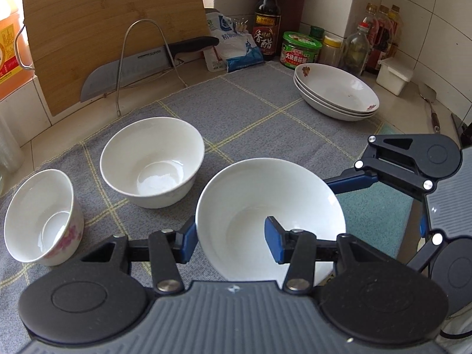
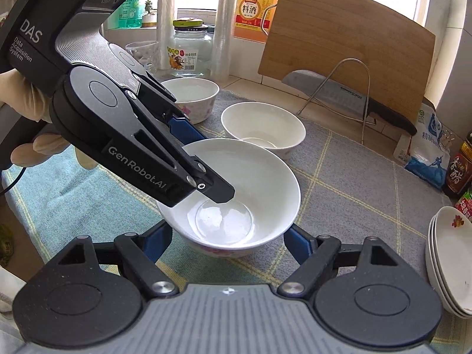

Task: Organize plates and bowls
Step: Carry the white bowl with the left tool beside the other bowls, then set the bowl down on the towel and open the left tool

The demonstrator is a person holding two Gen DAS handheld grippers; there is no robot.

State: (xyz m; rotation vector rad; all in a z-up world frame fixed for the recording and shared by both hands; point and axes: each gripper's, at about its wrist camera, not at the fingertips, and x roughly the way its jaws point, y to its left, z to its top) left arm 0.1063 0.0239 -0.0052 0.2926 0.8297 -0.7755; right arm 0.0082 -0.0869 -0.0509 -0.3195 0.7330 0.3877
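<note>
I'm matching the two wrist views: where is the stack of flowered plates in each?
Left wrist view: the plate stack sits upper right, on the grey cloth's far edge, before the jars.
Right wrist view: the plate stack is at the right edge, lower half, partly cut off.
Shared landmark: the knife leaning on the wooden board.

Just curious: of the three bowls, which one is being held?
The flower-footed bowl nearest the cameras, clamped in both tools' jaws; the other two sit untouched on the cloth.

"GenRobot.AI" and "DAS" mark the left claw (image 2: 206, 159); "SUPOR" the knife (image 1: 129, 69); "香醋" the bottle (image 1: 267, 20).
</note>
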